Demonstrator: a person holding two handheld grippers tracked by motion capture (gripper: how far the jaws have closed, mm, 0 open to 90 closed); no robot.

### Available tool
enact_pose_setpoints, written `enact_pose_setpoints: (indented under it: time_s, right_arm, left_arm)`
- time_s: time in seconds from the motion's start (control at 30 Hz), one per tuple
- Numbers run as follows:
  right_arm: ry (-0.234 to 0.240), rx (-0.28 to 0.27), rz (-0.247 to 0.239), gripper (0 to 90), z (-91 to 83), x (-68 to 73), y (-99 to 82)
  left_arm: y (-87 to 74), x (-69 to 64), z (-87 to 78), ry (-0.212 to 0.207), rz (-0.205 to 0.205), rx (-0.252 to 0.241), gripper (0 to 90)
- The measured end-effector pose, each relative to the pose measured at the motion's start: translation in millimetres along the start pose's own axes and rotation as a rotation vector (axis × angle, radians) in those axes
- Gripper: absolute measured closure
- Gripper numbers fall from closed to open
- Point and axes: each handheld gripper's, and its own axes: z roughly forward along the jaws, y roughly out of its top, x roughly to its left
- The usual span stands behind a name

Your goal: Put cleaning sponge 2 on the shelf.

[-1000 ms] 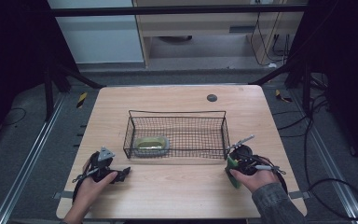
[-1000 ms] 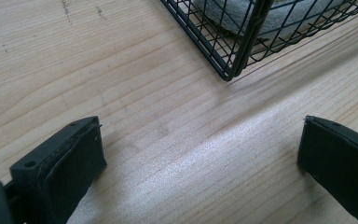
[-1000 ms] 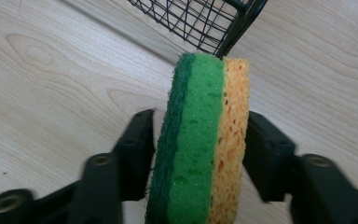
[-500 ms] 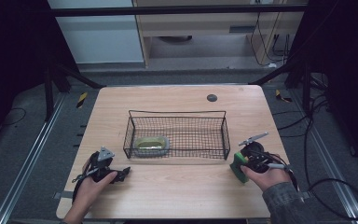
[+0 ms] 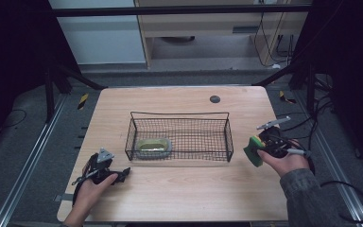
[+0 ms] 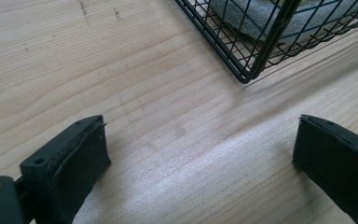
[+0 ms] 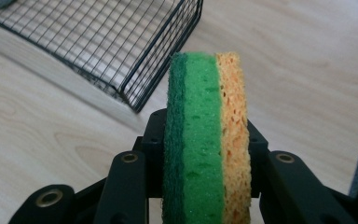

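- The sponge is pinched edge-on between my right gripper jaws, green scrubby side on one face and the yellow-orange foam on the other. It fills the gap between the jaws completely.
- Those jaws have just been closing, and now they're pressed tight on the sponge from both sides.
- In the high view the sponge sits off the right end of the basket, close to it but not touching, and lifted clear of the table.
- From the right gripper view I've got the basket's near corner just past the sponge, to the upper left.
- The basket is black wire, sitting mid-table. Inside, at its left end, there's a second sponge-like pad lying flat, greenish on top with a grey edge.
- My left gripper is down near the front-left of the table, jaws spread wide with nothing but bare wood between them.
- Left gripper view shows the basket's corner ahead of the jaws, well apart from them, with the grey pad behind the wire.
- Small dark round thing on the table past the basket, can't tell what it is.
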Motion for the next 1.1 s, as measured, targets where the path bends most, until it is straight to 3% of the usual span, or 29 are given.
enact_pose_setpoints:
  time_s: [0.53, 0.83, 1.1]
  right_arm:
    - [-0.02, -0.044, -0.049, 64.1, -8.7, -20.1, 65.0]
    - [-0.033, -0.079, -0.083, 64.1, -11.8, -17.5, 96.5]
    - [-0.017, -0.088, -0.094, 64.1, -9.0, -12.7, 107.9]
  left_arm:
    - [0.0, 0.0, 0.0, -0.001, 0.0, 0.001, 1.9]
    - [0.0, -0.3, 0.3, 0.0, -0.003, -0.004, 1.8]
    - [0.0, -0.3, 0.3, -0.001, -0.003, -0.003, 1.8]
